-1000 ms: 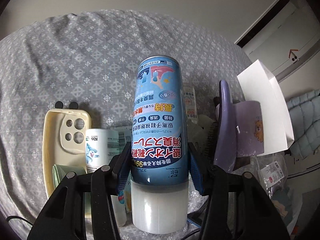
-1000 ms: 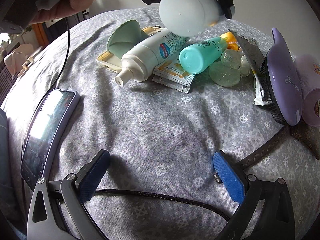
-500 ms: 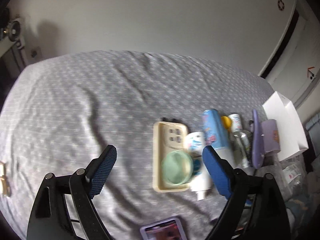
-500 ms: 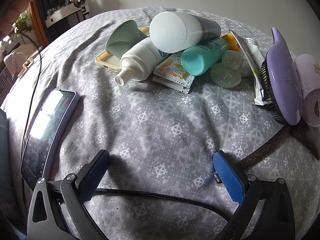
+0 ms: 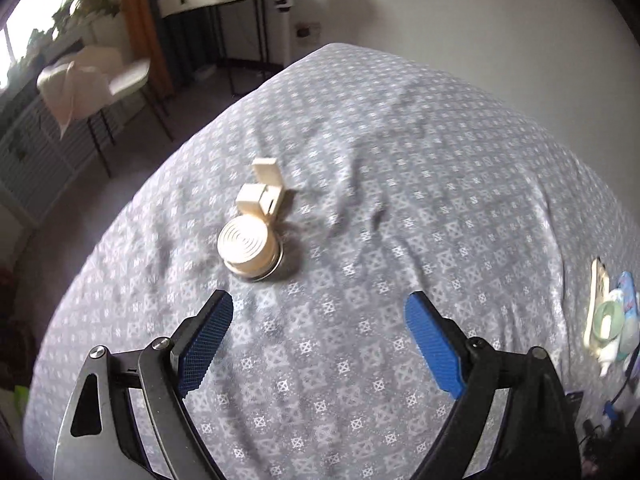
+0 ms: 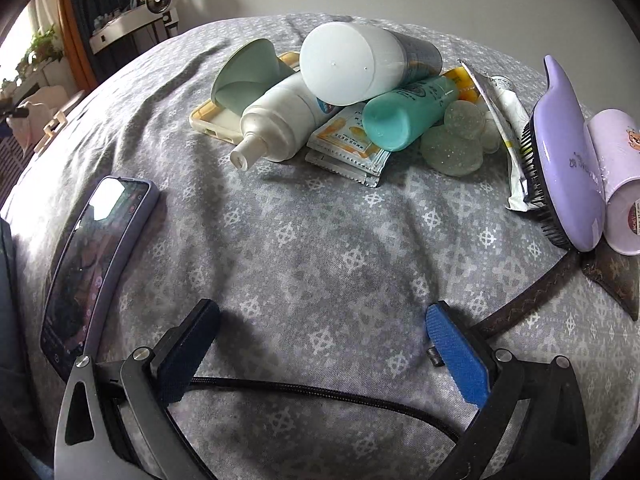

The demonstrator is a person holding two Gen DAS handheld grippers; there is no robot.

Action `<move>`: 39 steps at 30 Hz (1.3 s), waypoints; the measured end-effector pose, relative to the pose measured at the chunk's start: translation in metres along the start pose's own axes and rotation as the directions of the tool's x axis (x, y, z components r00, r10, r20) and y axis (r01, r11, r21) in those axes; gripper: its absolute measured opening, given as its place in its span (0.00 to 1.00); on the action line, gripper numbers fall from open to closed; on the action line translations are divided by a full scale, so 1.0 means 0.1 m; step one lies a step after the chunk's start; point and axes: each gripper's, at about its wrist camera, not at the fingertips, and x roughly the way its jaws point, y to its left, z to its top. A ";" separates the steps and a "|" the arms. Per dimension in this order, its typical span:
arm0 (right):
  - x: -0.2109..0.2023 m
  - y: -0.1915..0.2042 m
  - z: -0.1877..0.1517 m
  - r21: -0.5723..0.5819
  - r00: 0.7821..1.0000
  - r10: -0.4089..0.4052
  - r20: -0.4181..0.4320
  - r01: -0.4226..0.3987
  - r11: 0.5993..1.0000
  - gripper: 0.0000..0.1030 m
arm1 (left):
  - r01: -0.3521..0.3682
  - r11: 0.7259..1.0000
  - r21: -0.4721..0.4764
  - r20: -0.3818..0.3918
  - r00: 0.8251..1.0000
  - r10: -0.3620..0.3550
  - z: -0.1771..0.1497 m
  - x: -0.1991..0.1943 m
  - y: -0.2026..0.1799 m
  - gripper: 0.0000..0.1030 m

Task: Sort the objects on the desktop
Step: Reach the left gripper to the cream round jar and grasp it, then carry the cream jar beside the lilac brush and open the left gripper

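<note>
My left gripper (image 5: 320, 340) is open and empty above the grey patterned cloth (image 5: 400, 200). Ahead of it lie a cream coiled cable (image 5: 249, 249) and cream charger blocks (image 5: 266, 192). My right gripper (image 6: 324, 344) is open and empty, low over the cloth (image 6: 320, 240). Beyond it is a pile: a spray can with a white cap (image 6: 360, 64) lying on a white pump bottle (image 6: 280, 124), a teal bottle (image 6: 408, 114), sachets (image 6: 348, 148), a cream phone case (image 6: 212, 120) and a green cup (image 6: 248, 72).
A phone (image 6: 96, 264) lies at the left in the right wrist view. A purple hairbrush (image 6: 568, 160), a lilac cup (image 6: 616, 176) and a brown strap (image 6: 532, 300) lie at the right. A black cable (image 6: 320, 392) runs under the right gripper. Furniture (image 5: 100, 68) stands beyond the cloth's left edge.
My left gripper let go of the spray can, which now lies on the pile, then swung left to face the coiled cable. The right gripper has not moved.
</note>
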 end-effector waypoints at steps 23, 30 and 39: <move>0.01 -0.03 -0.03 -0.002 1.000 0.000 -0.001 0.000 1.000 1.00 | -0.128 0.990 0.053 -0.122 0.984 0.133 0.29 1.15 0.47 0.88; 0.01 -0.02 -0.03 -0.002 1.000 0.000 -0.001 0.000 1.000 1.00 | -0.040 0.999 -0.032 -0.108 0.993 0.036 0.30 1.20 0.68 0.92; 0.01 -0.02 -0.02 -0.002 1.000 0.000 -0.001 0.000 1.000 1.00 | -0.011 1.000 0.014 -0.065 0.998 0.012 0.28 0.99 0.54 0.56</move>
